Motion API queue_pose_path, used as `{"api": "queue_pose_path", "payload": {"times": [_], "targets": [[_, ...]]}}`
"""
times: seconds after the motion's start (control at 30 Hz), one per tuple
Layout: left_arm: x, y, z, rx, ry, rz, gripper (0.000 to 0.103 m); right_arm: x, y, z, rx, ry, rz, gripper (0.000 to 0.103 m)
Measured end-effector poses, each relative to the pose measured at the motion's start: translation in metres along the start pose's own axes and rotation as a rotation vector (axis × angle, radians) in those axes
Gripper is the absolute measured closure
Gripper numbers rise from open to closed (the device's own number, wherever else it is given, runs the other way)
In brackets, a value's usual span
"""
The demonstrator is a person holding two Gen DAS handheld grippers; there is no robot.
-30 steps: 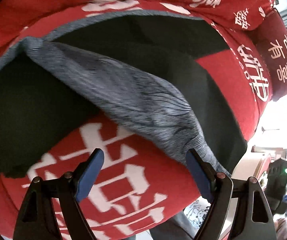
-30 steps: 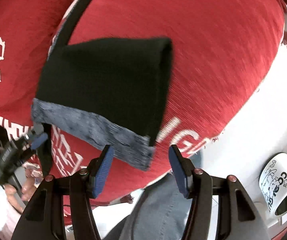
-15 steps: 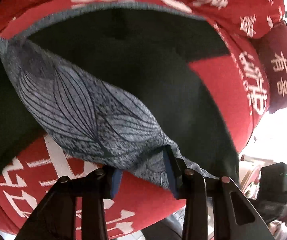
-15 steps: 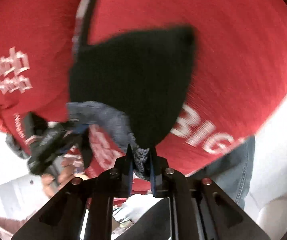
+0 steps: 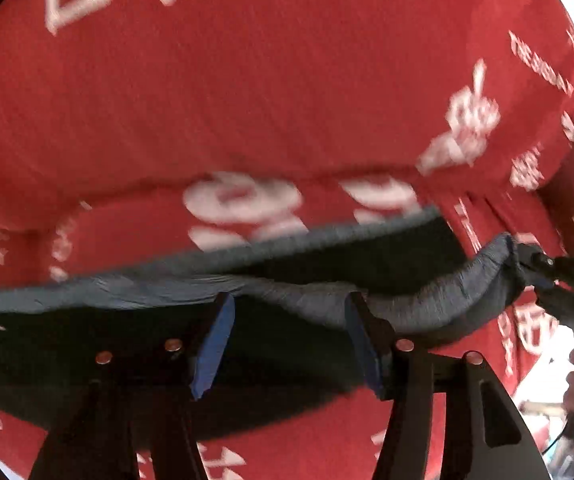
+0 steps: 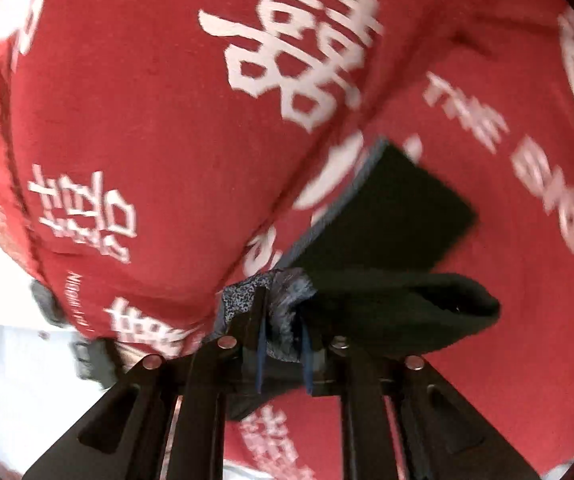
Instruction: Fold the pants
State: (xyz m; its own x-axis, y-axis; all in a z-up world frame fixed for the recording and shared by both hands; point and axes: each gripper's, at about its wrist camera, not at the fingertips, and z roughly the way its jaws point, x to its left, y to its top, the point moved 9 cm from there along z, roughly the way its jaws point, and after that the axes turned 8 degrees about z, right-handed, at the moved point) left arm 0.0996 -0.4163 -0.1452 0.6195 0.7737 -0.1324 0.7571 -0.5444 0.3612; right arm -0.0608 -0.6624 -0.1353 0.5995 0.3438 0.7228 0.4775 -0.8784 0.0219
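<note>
The pants (image 5: 287,344) are black with a grey patterned hem band (image 5: 427,304) and lie on a red bedcover. In the left wrist view my left gripper (image 5: 287,332) has its blue pads apart, with the grey hem lying between and over them; it does not pinch it. At the right of that view the right gripper (image 5: 543,268) holds the hem's far end. In the right wrist view my right gripper (image 6: 283,344) is shut on the bunched grey hem (image 6: 283,300), with black pants fabric (image 6: 399,216) trailing right.
The red bedcover with white characters (image 5: 247,100) fills both views (image 6: 167,140). A fold or pillow edge runs across it (image 5: 167,188). A pale floor (image 6: 15,380) shows at the lower left of the right wrist view.
Both grippers have carried the hem up and across the bed, folding the pants over. The left gripper, pinched on the hem half a second ago, now stands open. The right stays shut.
</note>
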Motion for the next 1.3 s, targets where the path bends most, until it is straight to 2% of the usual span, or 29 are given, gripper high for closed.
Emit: {"api": "queue_pose_path", "payload": {"times": [0.03, 0.07, 0.1, 0.13, 0.17, 0.23, 0.3, 0.37, 0.4, 0.5, 0.57, 0.6, 0.63, 0.73, 0.8, 0.87, 0.97, 1.0, 1.03, 1.1, 1.17, 1.23, 1.3], "targets": [[0.009, 0.003, -0.004, -0.017, 0.029, -0.008, 0.019, 0.002, 0.011, 0.006, -0.002, -0.034, -0.018, 0.076], [0.018, 0.006, -0.008, -0.038, 0.059, -0.021, 0.015, 0.006, 0.022, 0.014, 0.001, -0.064, -0.031, 0.068], [0.025, 0.005, -0.010, -0.044, 0.080, -0.028, 0.015, 0.009, 0.032, 0.017, -0.001, -0.081, -0.045, 0.043], [0.033, 0.002, -0.009, -0.030, 0.102, -0.033, 0.015, 0.011, 0.035, 0.018, -0.017, -0.081, -0.063, 0.026], [0.042, -0.004, -0.005, -0.006, 0.122, -0.042, 0.015, 0.015, 0.041, 0.014, -0.046, -0.079, -0.089, 0.025], [0.059, -0.022, 0.010, 0.058, 0.166, -0.076, 0.015, 0.011, 0.047, 0.007, -0.076, -0.109, -0.123, 0.025], [0.073, -0.040, 0.020, 0.114, 0.201, -0.101, 0.015, -0.008, 0.046, 0.004, -0.080, -0.178, -0.106, 0.025], [0.083, -0.062, 0.032, 0.166, 0.225, -0.132, 0.015, -0.048, 0.036, 0.007, -0.062, -0.266, -0.016, 0.037], [0.086, -0.071, 0.036, 0.181, 0.233, -0.144, 0.015, -0.071, 0.029, 0.009, -0.043, -0.292, 0.046, 0.049], [0.089, -0.092, 0.044, 0.216, 0.235, -0.173, 0.015, -0.119, 0.011, 0.018, -0.009, -0.306, 0.203, 0.053], [0.088, -0.098, 0.052, 0.235, 0.239, -0.173, 0.015, -0.137, 0.007, 0.027, -0.004, -0.275, 0.265, 0.062], [0.089, -0.100, 0.053, 0.245, 0.245, -0.171, 0.015, -0.134, 0.011, 0.028, -0.023, -0.256, 0.248, 0.091], [0.089, -0.100, 0.053, 0.248, 0.247, -0.172, 0.015, -0.128, 0.013, 0.029, -0.017, -0.250, 0.220, 0.095], [0.085, -0.087, 0.045, 0.205, 0.248, -0.152, 0.015, -0.087, 0.023, 0.020, -0.049, -0.198, 0.089, 0.096], [0.082, -0.081, 0.045, 0.207, 0.251, -0.135, 0.015, -0.066, 0.028, 0.014, -0.059, -0.176, 0.024, 0.096], [0.085, -0.079, 0.048, 0.222, 0.263, -0.133, 0.015, -0.079, 0.027, 0.020, -0.031, -0.247, 0.035, 0.096], [0.094, -0.068, 0.044, 0.195, 0.270, -0.138, 0.015, -0.122, 0.020, 0.031, 0.063, -0.361, 0.132, 0.085], [0.097, -0.065, 0.042, 0.187, 0.274, -0.139, 0.015, -0.133, 0.018, 0.025, 0.062, -0.387, 0.173, 0.077], [0.103, -0.061, 0.042, 0.179, 0.283, -0.142, 0.015, -0.136, 0.019, 0.015, 0.023, -0.387, 0.189, 0.076], [0.109, -0.057, 0.046, 0.185, 0.287, -0.149, 0.015, -0.121, 0.025, -0.012, -0.095, -0.457, 0.094, 0.076], [0.112, -0.052, 0.057, 0.203, 0.296, -0.157, 0.015, -0.088, 0.027, -0.015, -0.130, -0.417, -0.035, 0.076], [0.108, -0.048, 0.072, 0.214, 0.289, -0.156, 0.015, -0.055, 0.022, 0.010, -0.062, -0.373, -0.164, 0.076], [0.110, -0.044, 0.093, 0.216, 0.342, -0.145, 0.015, -0.033, 0.014, 0.046, 0.014, -0.367, -0.273, 0.076]]}}
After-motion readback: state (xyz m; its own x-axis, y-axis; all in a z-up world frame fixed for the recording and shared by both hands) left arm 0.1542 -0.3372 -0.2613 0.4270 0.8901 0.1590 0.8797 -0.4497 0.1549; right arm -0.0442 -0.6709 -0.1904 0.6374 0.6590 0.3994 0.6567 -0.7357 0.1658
